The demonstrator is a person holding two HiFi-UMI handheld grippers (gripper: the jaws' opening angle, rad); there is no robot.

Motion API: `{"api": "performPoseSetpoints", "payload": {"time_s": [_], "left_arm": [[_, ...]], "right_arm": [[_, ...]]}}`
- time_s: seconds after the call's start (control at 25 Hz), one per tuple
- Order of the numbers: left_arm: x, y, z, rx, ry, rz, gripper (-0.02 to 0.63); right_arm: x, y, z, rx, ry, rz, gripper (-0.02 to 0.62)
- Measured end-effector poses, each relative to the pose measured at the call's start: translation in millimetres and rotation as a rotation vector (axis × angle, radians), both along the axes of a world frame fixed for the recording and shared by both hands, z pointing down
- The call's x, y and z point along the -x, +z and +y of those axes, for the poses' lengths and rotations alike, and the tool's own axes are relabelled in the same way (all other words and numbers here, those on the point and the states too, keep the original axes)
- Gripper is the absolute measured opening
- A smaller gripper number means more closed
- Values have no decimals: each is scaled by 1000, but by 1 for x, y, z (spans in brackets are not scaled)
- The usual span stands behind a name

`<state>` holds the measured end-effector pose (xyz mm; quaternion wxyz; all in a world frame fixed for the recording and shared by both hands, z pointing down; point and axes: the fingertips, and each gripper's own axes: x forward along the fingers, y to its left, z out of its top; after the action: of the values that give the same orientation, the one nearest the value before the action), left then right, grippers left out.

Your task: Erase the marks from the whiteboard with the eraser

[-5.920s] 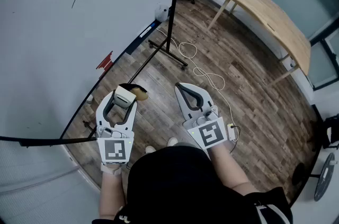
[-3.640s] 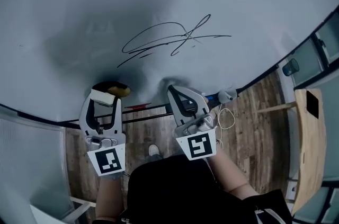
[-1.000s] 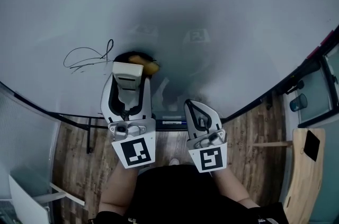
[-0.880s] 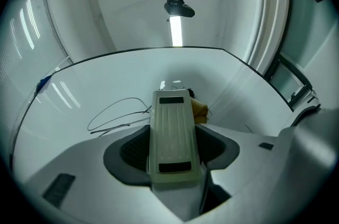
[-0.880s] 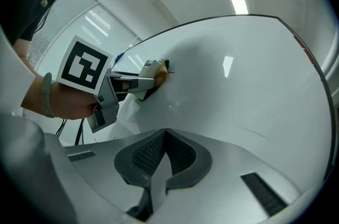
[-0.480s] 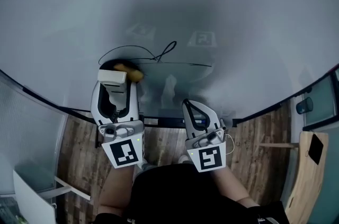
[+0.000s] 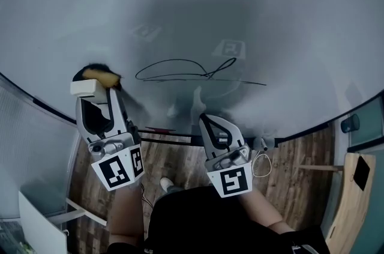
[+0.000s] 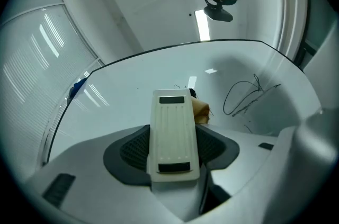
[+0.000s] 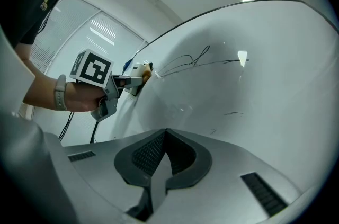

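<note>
A black scribble [image 7: 192,71] runs across the whiteboard [image 7: 252,0]; the same scribble [image 8: 246,96] shows right of the eraser in the left gripper view and as a thin scribble [image 9: 193,61] in the right gripper view. My left gripper [image 7: 93,89] is shut on a cream eraser [image 7: 90,87] with a tan pad [image 7: 102,73] that touches the board left of the scribble. That eraser [image 8: 172,130] lies flat between the jaws. My right gripper [image 7: 207,122] is shut and holds nothing, below the scribble; its jaws [image 9: 165,157] meet.
A ledge [image 7: 180,137] with a red marker [image 7: 157,130] runs along the board's lower edge. Below lies wooden floor [image 7: 294,181], with a wooden table [image 7: 354,199] at the far right and a white cable [image 7: 261,166] near my right gripper.
My left gripper has moved left along the board with the eraser, away from the scribble's left end. The scribble still stands whole. The right gripper has barely shifted.
</note>
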<state>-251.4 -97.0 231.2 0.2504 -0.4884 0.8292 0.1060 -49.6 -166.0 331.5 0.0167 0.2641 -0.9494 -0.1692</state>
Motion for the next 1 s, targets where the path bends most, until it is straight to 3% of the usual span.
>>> {"api": "performPoseSetpoints", "payload": {"time_s": [0.28,0.72,0.84,1.0], "left_arm": [[-1,5,-1,-66,32,140,255],[-17,-10,6,-138,85,133,255],[-52,-13,-8,-147,99,105,255],[-139,-16,-48,-140,134,44,255]], "right_arm": [[-10,-3,-8,15,0,-50,26],[-13,-2,13,-2,39,-13,26],[-43,3,7,-5,70,-6,26],[-118,10,-20,-4,116,-5,26]]}}
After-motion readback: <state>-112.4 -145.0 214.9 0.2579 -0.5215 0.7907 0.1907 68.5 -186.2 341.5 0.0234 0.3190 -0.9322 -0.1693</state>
